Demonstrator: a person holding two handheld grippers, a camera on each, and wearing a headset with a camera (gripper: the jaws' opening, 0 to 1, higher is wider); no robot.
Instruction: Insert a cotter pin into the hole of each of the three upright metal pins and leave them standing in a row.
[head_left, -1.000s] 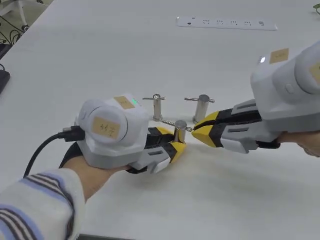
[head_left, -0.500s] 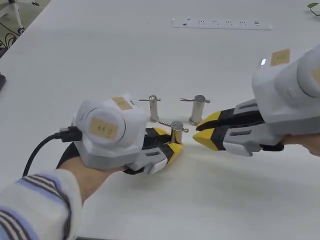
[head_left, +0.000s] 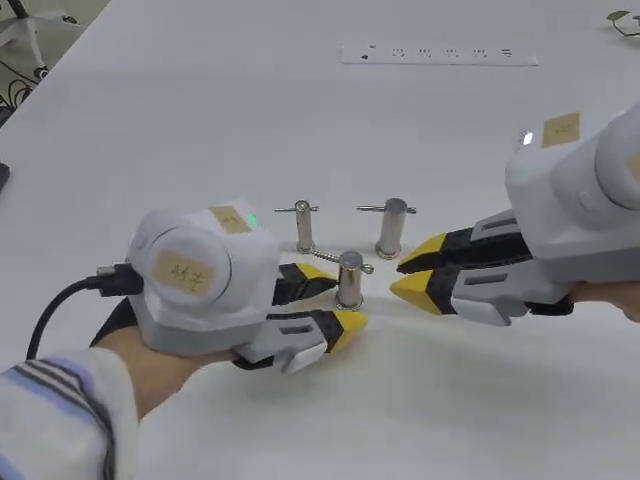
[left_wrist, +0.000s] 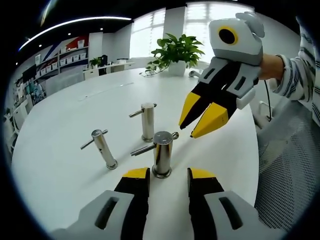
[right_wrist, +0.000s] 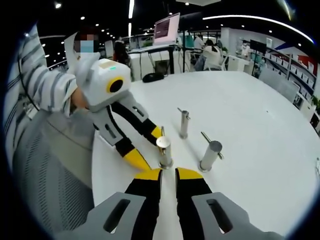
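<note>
Three upright metal pins stand on the white table (head_left: 200, 120), each with a cotter pin through its top. Two stand at the back (head_left: 304, 228) (head_left: 390, 228); the front pin (head_left: 349, 281) stands nearer me, and its cotter pin (head_left: 330, 258) pokes out to the left. My left gripper (head_left: 345, 302) is open, its yellow fingertips on either side of the front pin's base without touching it. In the left gripper view that pin (left_wrist: 162, 154) stands just past my open jaws. My right gripper (head_left: 400, 277) hovers just right of the pin, slightly open and holding nothing.
A white power strip (head_left: 440, 53) lies at the far edge of the table. A black cable (head_left: 60, 300) trails from the left gripper toward the near left. In the right gripper view the left gripper (right_wrist: 127, 135) and a striped sleeve (right_wrist: 45, 85) are at the left.
The left gripper's jaws have opened off the front pin and drawn back a little. The right gripper has let go of the cotter pin's end and backed off to the right.
</note>
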